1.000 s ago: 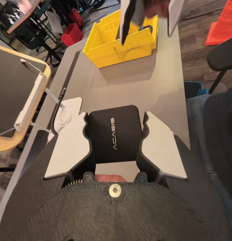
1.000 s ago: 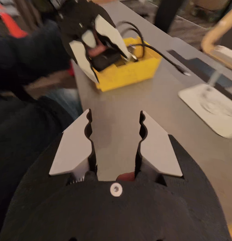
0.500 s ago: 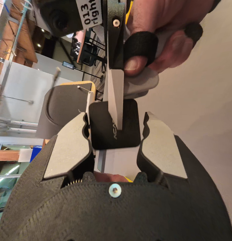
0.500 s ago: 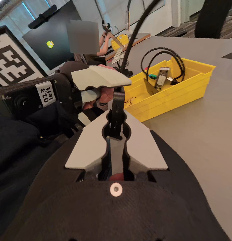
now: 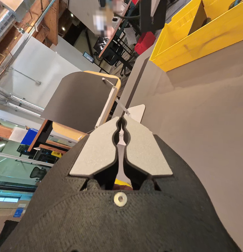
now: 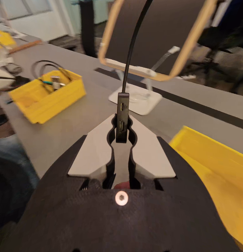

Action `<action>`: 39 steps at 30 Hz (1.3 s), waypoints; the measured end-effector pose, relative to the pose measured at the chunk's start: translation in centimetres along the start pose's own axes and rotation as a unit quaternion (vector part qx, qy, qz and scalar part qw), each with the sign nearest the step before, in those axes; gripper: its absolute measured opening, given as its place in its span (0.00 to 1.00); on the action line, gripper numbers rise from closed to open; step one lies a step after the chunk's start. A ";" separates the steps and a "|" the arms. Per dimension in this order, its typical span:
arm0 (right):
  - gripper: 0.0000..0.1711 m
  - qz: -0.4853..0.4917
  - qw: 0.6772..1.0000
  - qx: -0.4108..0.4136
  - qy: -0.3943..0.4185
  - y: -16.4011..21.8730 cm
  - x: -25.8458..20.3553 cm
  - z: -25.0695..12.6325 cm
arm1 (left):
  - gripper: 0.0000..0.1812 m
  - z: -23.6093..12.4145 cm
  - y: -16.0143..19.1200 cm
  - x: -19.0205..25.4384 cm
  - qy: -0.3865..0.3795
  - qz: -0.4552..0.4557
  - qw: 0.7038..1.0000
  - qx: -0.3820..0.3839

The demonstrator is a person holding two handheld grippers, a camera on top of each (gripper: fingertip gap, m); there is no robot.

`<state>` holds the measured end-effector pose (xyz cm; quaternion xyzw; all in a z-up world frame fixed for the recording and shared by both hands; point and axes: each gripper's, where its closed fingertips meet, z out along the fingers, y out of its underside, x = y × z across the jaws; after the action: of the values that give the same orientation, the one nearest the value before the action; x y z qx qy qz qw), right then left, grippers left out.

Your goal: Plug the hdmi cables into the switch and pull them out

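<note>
Black and thin, the switch [image 6: 122, 120] stands on its edge between the two grey fingers [image 6: 96, 150] of the right gripper [image 6: 122, 122], which pinch it tight. Two small ports on its narrow side face the camera. Its own black cable [image 6: 129, 54] goes up from its far end and bends away out of the top of the picture. The switch is held up above the grey table [image 6: 77, 129].

The left gripper [image 5: 120, 122] holds nothing. Its fingers [image 5: 99, 151] are pressed almost together, with only a thin wavy gap between them.

A yellow bin [image 6: 47, 98] sits on the table at the left of the right wrist view, with cables and a small silver part in it. Another yellow bin [image 6: 208, 163] is close on the right. A white stand [image 6: 145, 105] with a dark board sits behind the switch.
</note>
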<state>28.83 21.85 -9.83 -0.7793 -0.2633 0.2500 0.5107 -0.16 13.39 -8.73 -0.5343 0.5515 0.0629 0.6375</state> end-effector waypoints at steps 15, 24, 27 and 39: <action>0.07 0.123 0.970 -0.189 0.088 13.3 14.1 0.8 | 0.00 0.5 2.4 -0.3 0.018 -0.024 0.999 -0.039; 0.23 0.057 0.964 -0.204 0.164 12.1 14.7 -0.4 | 0.08 0.3 4.6 -1.6 0.016 -0.029 0.997 -0.075; 0.23 0.014 0.968 -0.176 0.179 9.5 12.9 -0.9 | 0.12 -0.6 6.4 -3.8 -0.006 -0.027 0.994 -0.103; 0.22 -0.129 0.990 -0.040 0.047 0.5 -4.2 1.9 | 0.22 -7.4 22.8 -11.4 -0.076 -0.142 0.948 -0.273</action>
<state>24.56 20.18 -10.50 -0.7697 -0.3470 0.1347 0.5187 -24.49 23.24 -12.55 -0.7547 0.3815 0.1600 0.5092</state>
